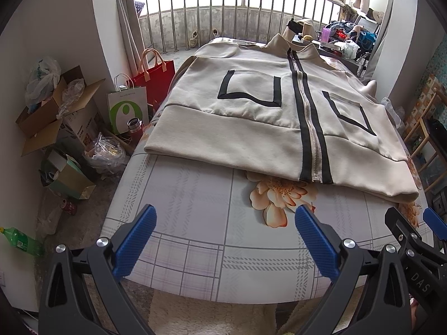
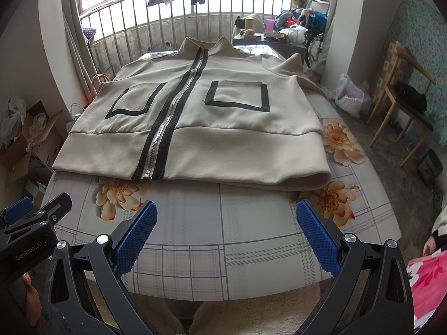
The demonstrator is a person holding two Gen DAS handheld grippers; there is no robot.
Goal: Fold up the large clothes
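A beige zip-front jacket with black-trimmed pockets [image 1: 268, 117] lies flat, zipped, on a bed with a grey plaid, orange-flowered sheet [image 1: 195, 195], before a barred balcony railing [image 1: 223, 16]. Only the left view shows a red tote bag [image 1: 156, 75] left of the jacket; only the right shows a wooden chair [image 2: 402, 106]. Left tool [image 1: 225, 237] and right tool [image 2: 226, 236] hover spread wide, empty, near the jacket's hem.

Jacket [image 1: 251, 117] lay on the bed [image 1: 195, 195].
Boxes [image 1: 56, 117] and bags [image 1: 128, 109] sat left of it; a chair [image 2: 405, 106] stood right, a railing [image 2: 167, 14] beyond.
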